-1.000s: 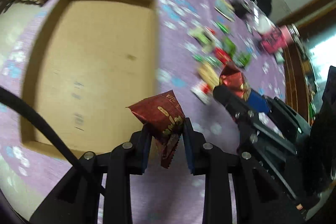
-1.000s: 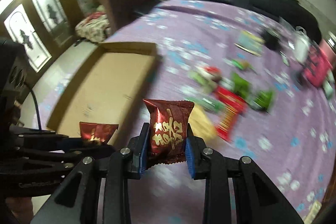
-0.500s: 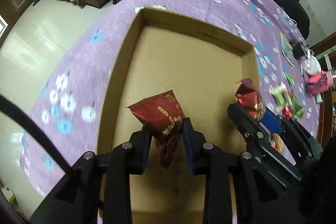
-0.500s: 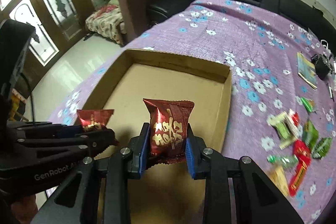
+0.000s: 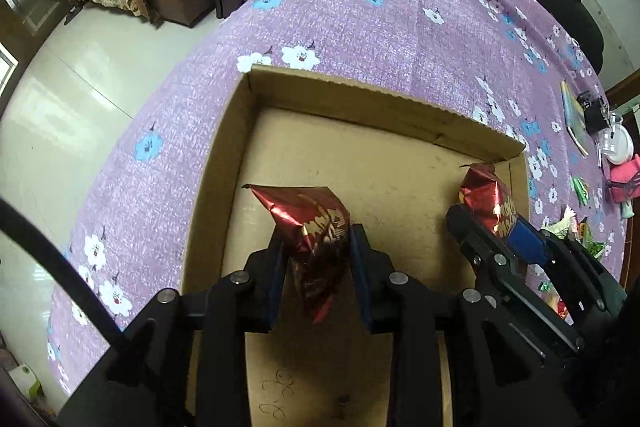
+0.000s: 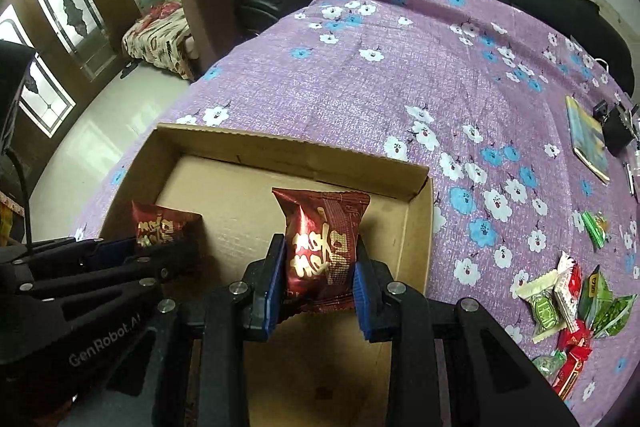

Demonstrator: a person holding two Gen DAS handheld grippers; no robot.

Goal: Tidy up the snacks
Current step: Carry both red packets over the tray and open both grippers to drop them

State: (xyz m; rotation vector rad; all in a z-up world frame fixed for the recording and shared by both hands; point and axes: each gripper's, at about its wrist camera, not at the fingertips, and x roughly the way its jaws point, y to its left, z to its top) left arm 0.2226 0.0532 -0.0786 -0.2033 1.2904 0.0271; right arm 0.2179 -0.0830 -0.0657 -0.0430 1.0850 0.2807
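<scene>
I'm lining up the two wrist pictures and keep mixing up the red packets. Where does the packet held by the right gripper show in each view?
Left wrist view: the right gripper's red packet sits at right of centre, seen side-on, near the cardboard box's far right corner.
Right wrist view: the same packet is at bottom centre, between the blue pads.
Shared landmark: the box's far wall.

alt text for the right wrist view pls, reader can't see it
The right claw grips a dark red snack packet above an open cardboard box on a purple flowered cloth. At the left edge, the left claw holds a second red packet over the same box. Loose green, red and white snacks lie on the cloth to the right.
</scene>
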